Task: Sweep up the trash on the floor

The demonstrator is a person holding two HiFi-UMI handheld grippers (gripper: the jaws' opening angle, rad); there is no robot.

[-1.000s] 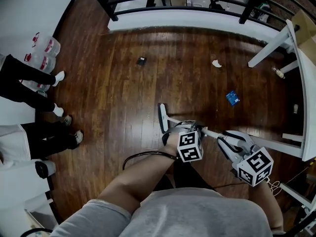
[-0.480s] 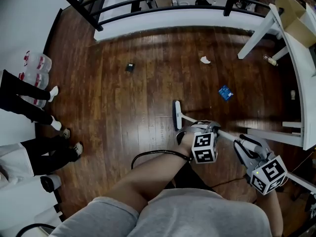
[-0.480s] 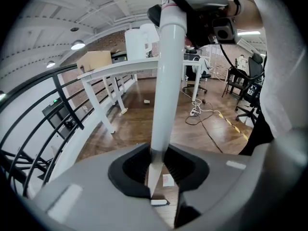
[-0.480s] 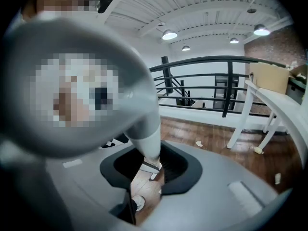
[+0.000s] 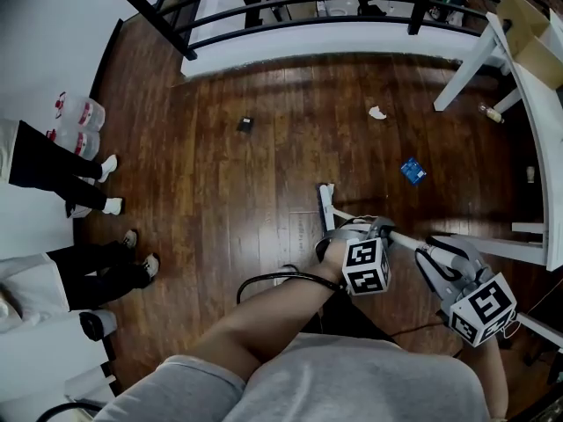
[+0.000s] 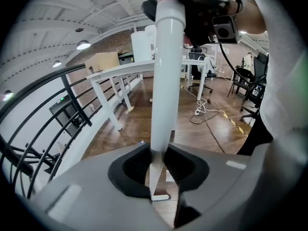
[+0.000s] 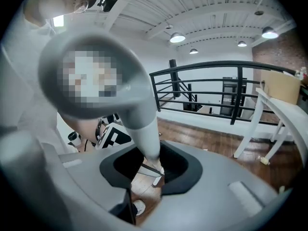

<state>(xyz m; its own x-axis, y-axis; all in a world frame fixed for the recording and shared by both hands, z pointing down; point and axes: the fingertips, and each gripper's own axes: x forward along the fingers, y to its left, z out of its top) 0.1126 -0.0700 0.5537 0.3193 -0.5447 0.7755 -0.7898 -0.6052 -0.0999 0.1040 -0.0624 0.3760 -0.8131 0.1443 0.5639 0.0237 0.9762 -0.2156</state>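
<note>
A broom lies slanted across the dark wood floor, its head [image 5: 325, 203] down on the boards and its white handle [image 5: 400, 238] running back to me. My left gripper [image 5: 359, 234] is shut on the handle [image 6: 162, 100] lower down. My right gripper [image 5: 437, 259] is shut on the handle's grey upper end [image 7: 142, 129]. Three bits of trash lie beyond the head: a blue packet [image 5: 413, 171] to its right, a crumpled white scrap [image 5: 377, 112] farther off, and a small black piece [image 5: 244, 125] at the far left.
A white table [image 5: 528, 104] with a cardboard box [image 5: 530, 26] stands at the right, a small bottle [image 5: 487, 112] by its leg. A black railing [image 5: 299, 7] closes the far side. People's legs [image 5: 88, 262] and water jugs [image 5: 79, 112] line the left wall. A black cable [image 5: 264, 280] loops near my arm.
The broom head has slid right, closer to the blue packet, then held still. Both grippers kept their hold on the handle.
</note>
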